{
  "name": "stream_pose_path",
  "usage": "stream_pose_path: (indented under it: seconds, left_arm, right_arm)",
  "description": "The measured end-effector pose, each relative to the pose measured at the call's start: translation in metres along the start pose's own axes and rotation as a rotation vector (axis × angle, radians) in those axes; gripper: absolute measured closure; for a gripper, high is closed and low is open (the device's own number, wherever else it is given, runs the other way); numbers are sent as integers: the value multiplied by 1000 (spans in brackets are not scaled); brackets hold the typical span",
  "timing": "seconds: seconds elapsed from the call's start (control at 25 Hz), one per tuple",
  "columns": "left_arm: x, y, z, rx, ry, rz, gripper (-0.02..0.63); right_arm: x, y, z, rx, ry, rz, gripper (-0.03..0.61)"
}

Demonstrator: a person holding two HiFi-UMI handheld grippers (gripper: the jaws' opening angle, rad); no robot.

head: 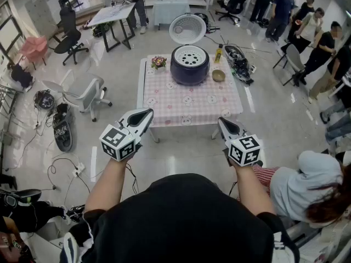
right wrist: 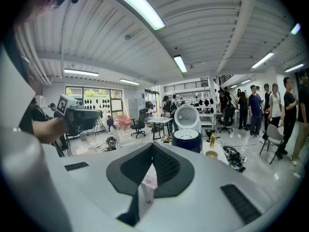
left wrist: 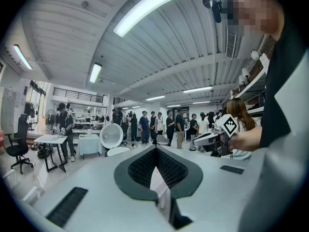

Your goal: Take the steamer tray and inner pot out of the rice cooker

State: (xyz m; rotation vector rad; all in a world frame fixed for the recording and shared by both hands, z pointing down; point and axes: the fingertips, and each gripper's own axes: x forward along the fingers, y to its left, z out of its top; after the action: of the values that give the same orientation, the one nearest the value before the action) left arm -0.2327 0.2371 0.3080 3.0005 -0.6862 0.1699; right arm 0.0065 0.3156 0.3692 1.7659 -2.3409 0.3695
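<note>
Rice cooker (head: 190, 66), table's (head: 181, 107) far edge: lid (head: 187, 28) raised, steamer tray (head: 190, 56) exposed for lifting. Your left gripper (head: 146, 114) and right gripper (head: 222, 123): jaws together, empty, short of the table.

Seen from overhead, we wear a black top (head: 181, 218), our forearms bare below it. The left gripper (head: 148, 113) and the right gripper (head: 221, 121) share a pale grey shell that tapers to a point and is edged in black. A cube (head: 119, 142) printed with square black-and-white markers caps the left one, and a matching cube (head: 245, 150) caps the right. Up close, our jaws are lined with black ribbed pads (left wrist: 142, 167), and a dark slotted vent (left wrist: 67, 206) marks the shell.
</note>
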Motion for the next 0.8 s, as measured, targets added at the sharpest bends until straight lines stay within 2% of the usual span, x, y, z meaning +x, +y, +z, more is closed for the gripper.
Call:
stream_pose_path:
  seconds: [0.16,0.36,0.64,0.8]
  left_arm:
    - [0,7,-5,1,8,-34,592]
    - [-5,13,-13,-17,14,-33,592]
    - [6,28,-10,-24,22,-14,592]
    - [14,37,2,-52,-36,19,592]
  right_arm:
    - [4,3,-6,0,-5,-33,574]
    - [7,1,-9,9,0,-45,574]
    - [15,-18,19,64,-83,-88,571]
    - [20,-29,27,53,-82,-116,571]
